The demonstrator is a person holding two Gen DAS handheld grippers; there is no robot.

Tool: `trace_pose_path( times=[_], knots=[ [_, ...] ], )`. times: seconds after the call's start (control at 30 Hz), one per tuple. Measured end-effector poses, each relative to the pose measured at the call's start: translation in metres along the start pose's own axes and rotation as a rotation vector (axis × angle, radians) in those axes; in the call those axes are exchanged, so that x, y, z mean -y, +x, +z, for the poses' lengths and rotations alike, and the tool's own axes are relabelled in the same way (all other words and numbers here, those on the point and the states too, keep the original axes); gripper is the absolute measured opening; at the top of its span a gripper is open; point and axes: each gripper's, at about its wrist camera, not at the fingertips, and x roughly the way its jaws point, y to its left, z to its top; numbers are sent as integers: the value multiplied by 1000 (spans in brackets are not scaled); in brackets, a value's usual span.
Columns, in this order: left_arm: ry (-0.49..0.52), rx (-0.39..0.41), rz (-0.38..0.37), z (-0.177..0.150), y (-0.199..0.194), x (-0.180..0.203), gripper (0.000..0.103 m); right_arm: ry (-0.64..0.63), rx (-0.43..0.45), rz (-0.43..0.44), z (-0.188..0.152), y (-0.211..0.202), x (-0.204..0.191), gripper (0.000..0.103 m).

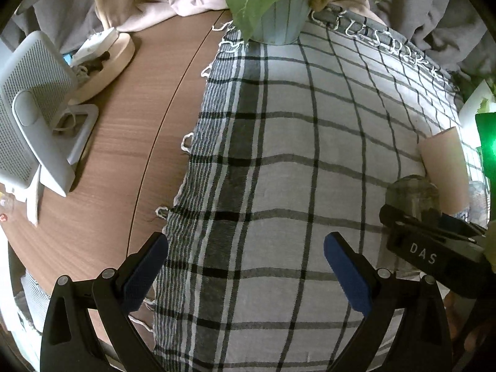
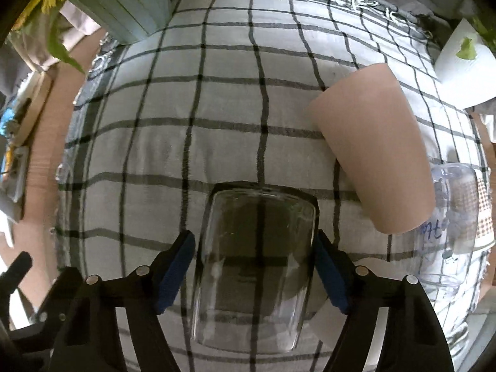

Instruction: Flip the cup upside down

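A clear glass cup (image 2: 254,266) stands between the blue pads of my right gripper (image 2: 254,266) on the checked cloth (image 2: 192,142). The right pad touches the glass; a thin gap shows at the left pad. The cup's thick end is toward the camera. In the left wrist view the same cup (image 1: 412,195) shows at the right edge behind the right gripper's black finger. My left gripper (image 1: 246,257) is open and empty above the cloth (image 1: 279,161), left of the cup.
A beige paper cup (image 2: 372,148) stands upside down just right of the glass; it also shows in the left wrist view (image 1: 443,167). A clear plastic cup (image 2: 455,217) lies farther right. A blue flower pot (image 1: 279,15) stands at the cloth's far edge. A white stand (image 1: 34,117) sits on the wooden table (image 1: 130,142).
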Motion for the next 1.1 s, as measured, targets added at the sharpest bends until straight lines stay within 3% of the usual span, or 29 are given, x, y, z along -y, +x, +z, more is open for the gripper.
trace_pose_path(
  times=[0.23,0.3,0.5,0.93,1.1],
  knots=[
    [4,-7,0,-2,5,-2,102,-2,-49,-40,2,16,-8,74],
    [5,-9,-2,-2,6,-2,102,-1,-38,-35,3,14,-7,67],
    [4,-3,3,-2,3,-7,102,-2,-38,10,4,15,5,67],
    [55,16,6,-22,-15,-14,102,15,6,72,-21,-37,17,67],
    [71,-6,36,-38,-13,-26,102,17,-19,93,-38,-34,13,67]
  ],
)
